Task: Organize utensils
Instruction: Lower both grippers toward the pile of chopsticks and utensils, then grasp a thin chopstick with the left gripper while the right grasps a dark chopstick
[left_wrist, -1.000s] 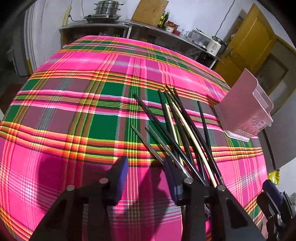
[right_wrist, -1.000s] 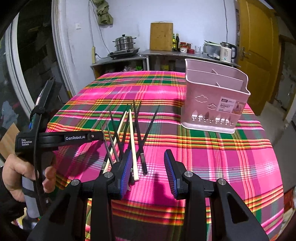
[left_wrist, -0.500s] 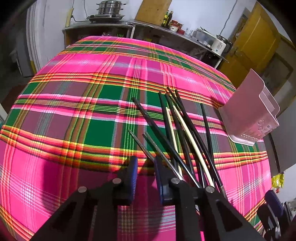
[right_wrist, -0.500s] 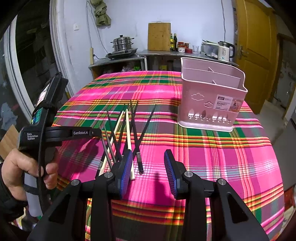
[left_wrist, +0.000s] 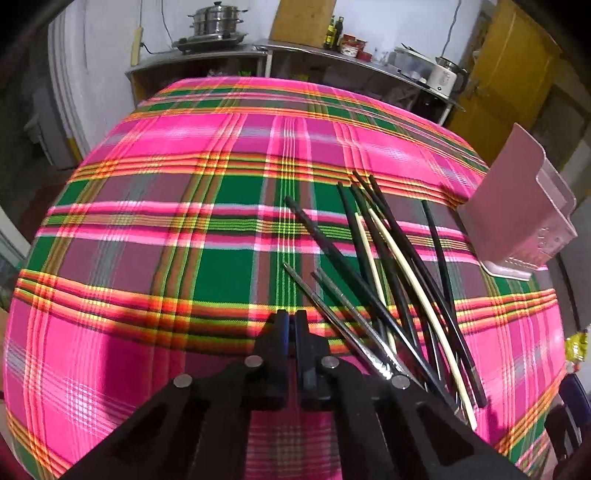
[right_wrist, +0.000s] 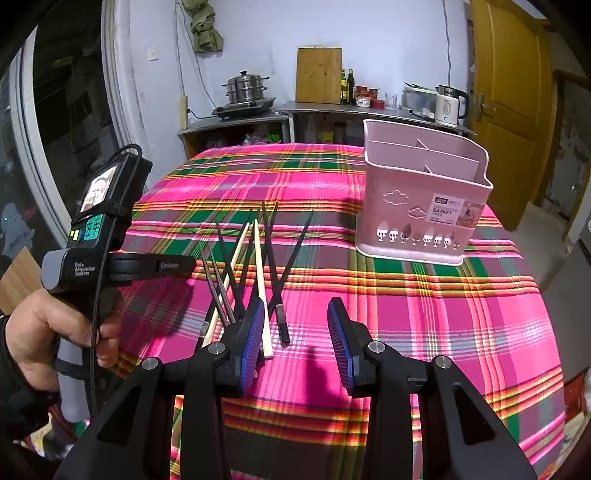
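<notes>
A loose heap of chopsticks (right_wrist: 255, 273) lies fanned across the plaid tablecloth (left_wrist: 155, 229) as we set about organizing the utensils, most of them black, two pale, a couple metallic, their near ends bunched toward us and their tips spreading toward the far side of the table.

Our left gripper (left_wrist: 291, 325) hangs over bare cloth just beside the heap, its jaws having just been closing; they now stand pressed together with nothing between them. We judge the shut tips are meant as a single blunt pusher, to nudge the scattered sticks into line from the side, though the frames cannot confirm that. The hand (right_wrist: 55, 332) around its handle shows at the left edge of the right wrist view.

Our right gripper (right_wrist: 295, 332) hovers at the near ends of the sticks with its blue pads spread wide and empty, placed, we think, to take a stick once the bundle is tidied.

The pink utensil basket (right_wrist: 421, 206) stands upright to the right of the heap and well apart from it, its divided compartments apparently empty, so none of the sorting appears done.
</notes>
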